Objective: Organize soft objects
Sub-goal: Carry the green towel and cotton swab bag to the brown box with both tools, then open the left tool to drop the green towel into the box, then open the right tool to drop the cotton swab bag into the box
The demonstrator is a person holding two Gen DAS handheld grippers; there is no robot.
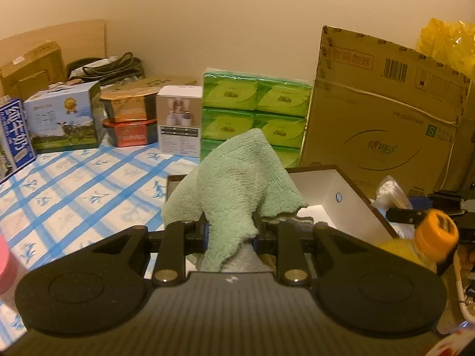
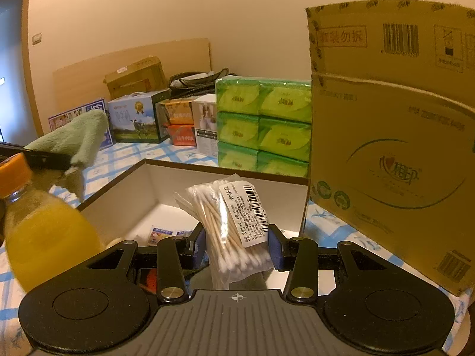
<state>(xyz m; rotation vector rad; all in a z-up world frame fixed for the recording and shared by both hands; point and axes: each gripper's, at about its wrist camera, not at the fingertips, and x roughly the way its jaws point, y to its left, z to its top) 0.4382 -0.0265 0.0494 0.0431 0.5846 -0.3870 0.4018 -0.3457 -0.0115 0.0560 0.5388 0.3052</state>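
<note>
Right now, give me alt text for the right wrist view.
The right tongs grip a bag of cotton swabs above an open white box. A green cloth hangs at left behind an orange juice bottle.

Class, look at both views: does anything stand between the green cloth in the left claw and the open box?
Nothing visible does. The left claw holds the green cloth just in front of the open box. The juice bottle stands beside the box, off the path.
</note>
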